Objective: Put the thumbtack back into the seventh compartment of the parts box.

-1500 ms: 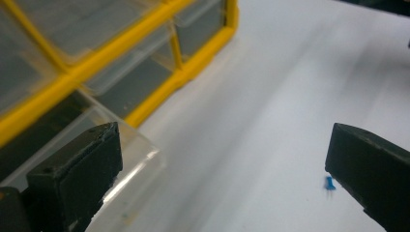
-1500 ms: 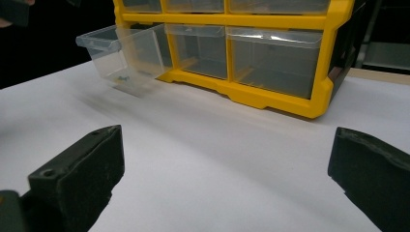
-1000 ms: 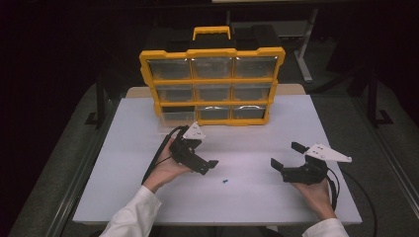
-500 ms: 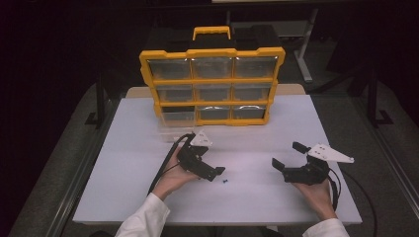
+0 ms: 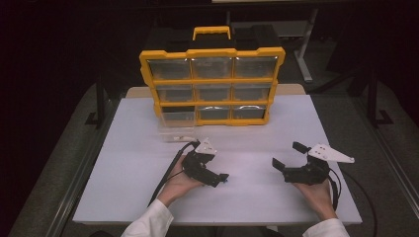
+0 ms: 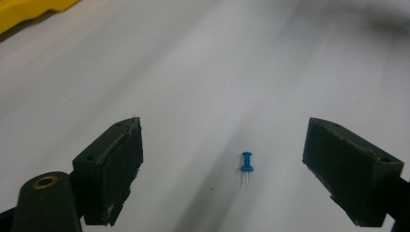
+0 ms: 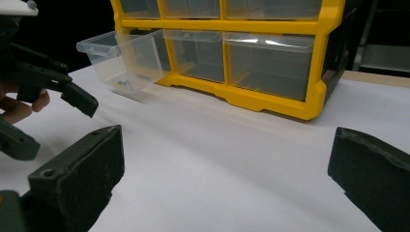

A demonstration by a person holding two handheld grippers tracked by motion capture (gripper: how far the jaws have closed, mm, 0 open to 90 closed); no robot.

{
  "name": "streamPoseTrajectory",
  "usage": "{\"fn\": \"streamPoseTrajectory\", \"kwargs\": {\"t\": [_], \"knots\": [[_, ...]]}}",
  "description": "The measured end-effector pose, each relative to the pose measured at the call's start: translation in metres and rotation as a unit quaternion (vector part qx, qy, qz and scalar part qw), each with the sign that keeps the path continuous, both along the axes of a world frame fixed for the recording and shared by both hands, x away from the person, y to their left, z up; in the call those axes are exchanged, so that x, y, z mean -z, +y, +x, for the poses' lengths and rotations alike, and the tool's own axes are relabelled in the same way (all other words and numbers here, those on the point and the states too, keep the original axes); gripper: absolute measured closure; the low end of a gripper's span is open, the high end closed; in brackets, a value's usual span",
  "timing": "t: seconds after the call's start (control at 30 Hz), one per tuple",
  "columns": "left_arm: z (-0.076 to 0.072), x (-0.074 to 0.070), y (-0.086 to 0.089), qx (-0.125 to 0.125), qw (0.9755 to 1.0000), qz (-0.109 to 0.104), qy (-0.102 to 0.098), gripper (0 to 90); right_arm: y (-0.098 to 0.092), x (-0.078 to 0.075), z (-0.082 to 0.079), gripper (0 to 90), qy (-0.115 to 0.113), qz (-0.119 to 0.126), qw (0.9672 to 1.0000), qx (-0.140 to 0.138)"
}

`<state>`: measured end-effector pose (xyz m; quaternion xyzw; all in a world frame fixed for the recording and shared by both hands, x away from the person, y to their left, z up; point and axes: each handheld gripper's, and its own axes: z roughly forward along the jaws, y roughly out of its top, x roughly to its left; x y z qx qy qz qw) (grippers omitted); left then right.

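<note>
High view, my left gripper (image 5: 223, 178): held low over the white table (image 5: 133, 197), in its near half and a little left of the middle, body tipped forward and down, jaw tips aimed to the right
High view, my left hand (image 5: 179, 183): wrapped under the gripper, white sleeve coming up from the near edge, forearm slanting inward
High view, pushpin (image 5: 225, 180): a tiny blue speck on the table right at my left jaw tips, too small there to tell its lie
High view, my right gripper (image 5: 291, 159): over the near right part of the table, well apart from the left one, body level, jaws pointing left and spread wide with nothing between them
High view, my right hand (image 5: 318, 193): under and behind the gripper, wrist at the near edge
High view, organizer (image 5: 212, 79): yellow case of clear drawers standing upright toward the far edge, its bottom-left drawer (image 5: 177, 124) pulled out
Left gripper view, my jaws: apart, and they have just been closing in; the pads do not touch anything
Left gripper view, pushpin: lying on the bare table between my two pads, nearer the right one, blue head away from me and pin toward me
Right gripper view, my jaws: wide apart, bare table between them
Right gripper view, left gripper: at the left edge, hanging over the table, a fingertip behind it
Right gripper view, drawer: sticks out of the organizer's lowest row, tilted forward
</note>
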<state>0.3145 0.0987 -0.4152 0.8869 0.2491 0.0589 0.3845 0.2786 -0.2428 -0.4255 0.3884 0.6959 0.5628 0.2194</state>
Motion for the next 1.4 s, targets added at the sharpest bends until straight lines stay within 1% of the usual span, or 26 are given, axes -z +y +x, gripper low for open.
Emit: {"fn": "streamPoseTrajectory", "kwargs": {"t": [0.1,0.13,0.27,0.33,0.5,0.53,0.6,0.73,0.83,1.1,1.23,1.3,1.4], "knots": [[-0.002,0.003,-0.002,0.005,0.9999,0.011,0.001,15.1,0.000,0.000,0.000,0.0,0.000,0.000,1.0000,0.000],[-0.002,0.005,-0.003,0.003,0.9999,0.010,0.002,15.2,0.000,0.000,0.000,0.0,0.000,0.000,1.0000,0.000],[-0.001,0.009,-0.006,0.003,0.9997,0.024,0.002,17.5,0.000,0.000,0.000,0.0,-0.001,0.000,1.0000,-0.001],[-0.001,0.011,-0.008,0.005,0.9998,0.019,0.005,20.5,0.000,0.000,0.000,0.0,-0.001,0.000,1.0000,-0.001],[-0.002,0.013,-0.012,0.010,0.9996,0.024,0.008,25.4,0.000,0.000,0.000,0.0,0.000,0.000,1.0000,0.000],[-0.003,0.015,-0.013,0.015,0.9993,0.033,0.001,29.3,0.000,0.000,0.000,0.0,0.001,0.000,1.0000,0.000],[-0.005,0.017,-0.015,0.015,0.9990,0.040,-0.008,33.3,0.001,0.000,0.000,0.0,0.001,-0.001,1.0000,-0.001],[-0.005,0.019,-0.017,0.023,0.9987,0.045,-0.009,38.3,0.001,0.000,0.001,0.0,0.003,-0.003,1.0000,-0.002],[-0.005,0.021,-0.018,0.027,0.9984,0.050,-0.004,38.9,0.001,0.001,0.001,0.0,0.005,-0.003,1.0000,-0.001],[-0.004,0.024,-0.019,0.028,0.9982,0.053,0.005,49.9,0.002,0.000,0.000,0.0,0.006,-0.004,1.0000,-0.003],[-0.004,0.025,-0.019,0.037,0.9980,0.050,0.007,53.4,0.002,0.000,0.000,0.0,0.006,-0.001,1.0000,-0.003],[-0.004,0.025,-0.020,0.038,0.9981,0.048,0.005,57.5,0.002,0.000,0.000,0.0,0.007,-0.001,1.0000,-0.004],[-0.005,0.026,-0.021,0.045,0.9976,0.052,0.008,62.8,0.002,0.000,0.000,0.0,0.009,-0.001,0.9999,-0.006]]}}
